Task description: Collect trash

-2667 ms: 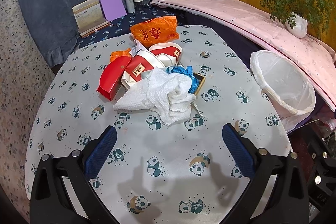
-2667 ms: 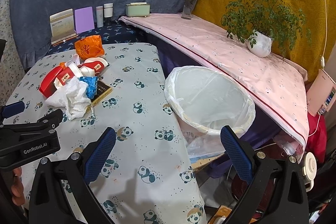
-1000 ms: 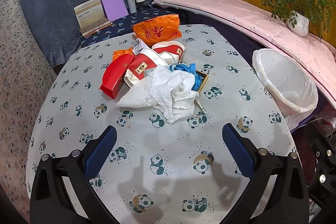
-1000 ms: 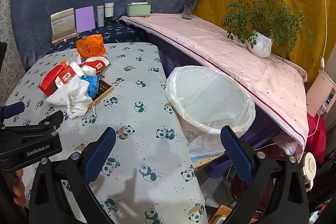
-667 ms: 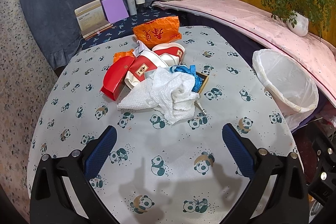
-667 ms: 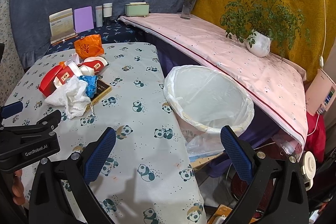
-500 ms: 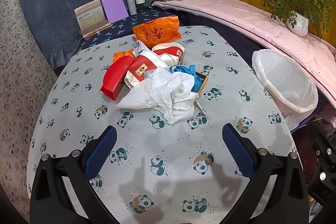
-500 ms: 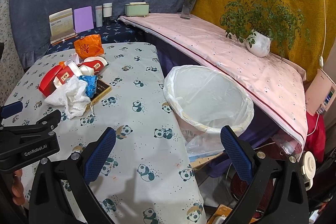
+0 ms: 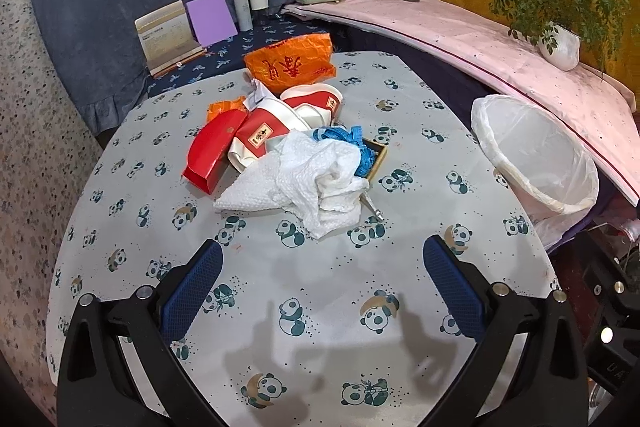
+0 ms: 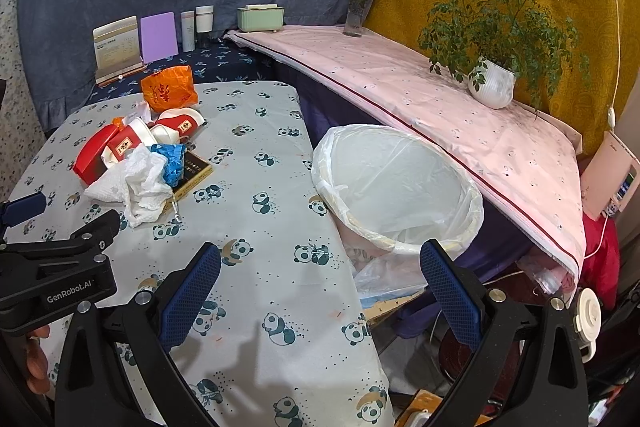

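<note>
A heap of trash lies mid-table: a crumpled white paper towel (image 9: 308, 183) (image 10: 136, 183), a red carton (image 9: 212, 151), red-and-white paper cups (image 9: 312, 103) (image 10: 176, 125), a blue wad (image 9: 352, 147), a dark flat box (image 10: 194, 169) and an orange plastic bag (image 9: 290, 63) (image 10: 168, 89). My left gripper (image 9: 322, 267) is open, held short of the towel with nothing between its fingers. My right gripper (image 10: 320, 267) is open over the table's right edge, near the white-lined bin (image 10: 400, 183) (image 9: 532, 155).
The table (image 9: 320, 307) wears a panda-print cloth. Behind it a dark shelf holds a card stand (image 9: 166, 35), a purple card and small bottles. A pink-covered ledge (image 10: 440, 107) at right carries a potted plant (image 10: 492, 83), a vase and a green box. A hand (image 10: 38, 363) grips the left tool.
Both views have shifted only slightly; the trash heap and bin stay where they were, and both grippers remain open.
</note>
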Available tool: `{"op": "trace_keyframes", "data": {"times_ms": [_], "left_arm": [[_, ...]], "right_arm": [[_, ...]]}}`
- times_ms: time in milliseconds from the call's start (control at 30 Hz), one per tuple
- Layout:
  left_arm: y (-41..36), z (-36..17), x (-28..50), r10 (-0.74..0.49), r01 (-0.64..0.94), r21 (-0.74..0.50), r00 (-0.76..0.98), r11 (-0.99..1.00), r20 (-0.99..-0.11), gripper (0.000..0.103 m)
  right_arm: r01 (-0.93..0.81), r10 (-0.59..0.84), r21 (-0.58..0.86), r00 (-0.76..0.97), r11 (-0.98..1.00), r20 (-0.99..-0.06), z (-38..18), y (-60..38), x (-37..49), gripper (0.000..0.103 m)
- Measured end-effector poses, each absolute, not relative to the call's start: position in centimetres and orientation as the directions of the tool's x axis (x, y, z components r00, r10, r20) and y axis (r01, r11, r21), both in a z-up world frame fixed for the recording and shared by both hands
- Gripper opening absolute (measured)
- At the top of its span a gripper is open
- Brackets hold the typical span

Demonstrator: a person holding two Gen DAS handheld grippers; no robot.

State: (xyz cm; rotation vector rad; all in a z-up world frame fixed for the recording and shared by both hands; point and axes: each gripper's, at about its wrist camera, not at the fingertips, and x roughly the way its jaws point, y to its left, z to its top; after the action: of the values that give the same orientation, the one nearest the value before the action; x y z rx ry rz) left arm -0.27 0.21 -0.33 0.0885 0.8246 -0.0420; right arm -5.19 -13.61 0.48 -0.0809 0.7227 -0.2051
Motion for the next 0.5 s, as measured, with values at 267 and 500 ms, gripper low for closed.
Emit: {"op": "trace_keyframes", "data": {"times_ms": [267,500], "left_arm": [[2.1,-0.6,0.6,-0.036,0.079,0.027,0.697,0.997,-0.716,0.096],[6.2,-1.9,2.1,-0.004,0.014,0.007,0.686,1.000,-0.728,0.096]], "right_arm": [[0.159,-0.216,-0.145,0.732,0.976,-0.646,-0.1,-12.5,-4.3,0.096],[0.107,-0.181,-0.152,0.740,0.983,-0.648,-0.7,-9.8,-2.3,0.095]]}}
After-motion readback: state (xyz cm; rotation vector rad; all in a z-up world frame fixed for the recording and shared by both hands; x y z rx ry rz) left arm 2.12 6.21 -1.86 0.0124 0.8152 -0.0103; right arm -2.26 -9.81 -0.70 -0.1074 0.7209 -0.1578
